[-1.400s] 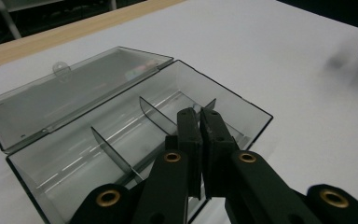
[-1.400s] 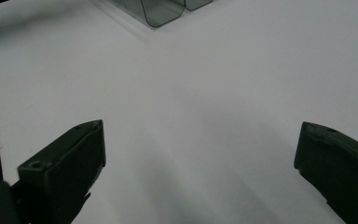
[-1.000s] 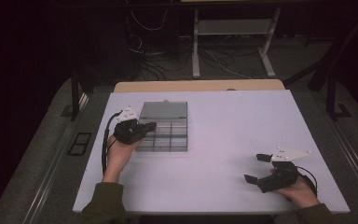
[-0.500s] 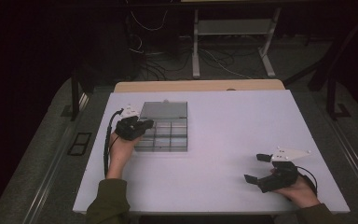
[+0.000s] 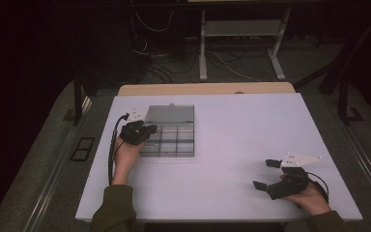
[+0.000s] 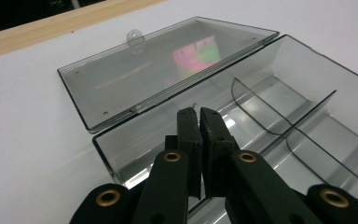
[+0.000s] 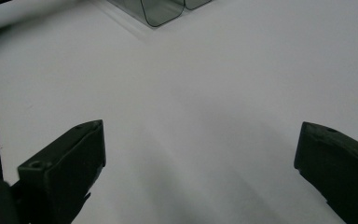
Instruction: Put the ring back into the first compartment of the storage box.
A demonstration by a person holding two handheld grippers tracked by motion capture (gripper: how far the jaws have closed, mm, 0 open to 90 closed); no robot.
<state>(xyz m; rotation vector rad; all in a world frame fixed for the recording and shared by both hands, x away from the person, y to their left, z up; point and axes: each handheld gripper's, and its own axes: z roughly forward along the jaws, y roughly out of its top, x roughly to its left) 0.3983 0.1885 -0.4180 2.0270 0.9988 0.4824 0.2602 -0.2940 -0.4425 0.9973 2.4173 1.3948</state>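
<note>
two grippers: left gripper [image 5: 147, 131] over box [image 5: 174, 140] edge (jaws together), right gripper [image 5: 265, 175] splayed

Right gripper view: jaws spread over bare table

The right gripper [image 7: 198, 154] has its two black jaws set wide apart, one at the lower left and one at the lower right, with nothing between them. Beneath lies the white table [image 7: 205, 93]. At the top edge, rounded corners of a clear grey compartment box [image 7: 161, 11] rest on the table, well apart from the jaws.
</note>
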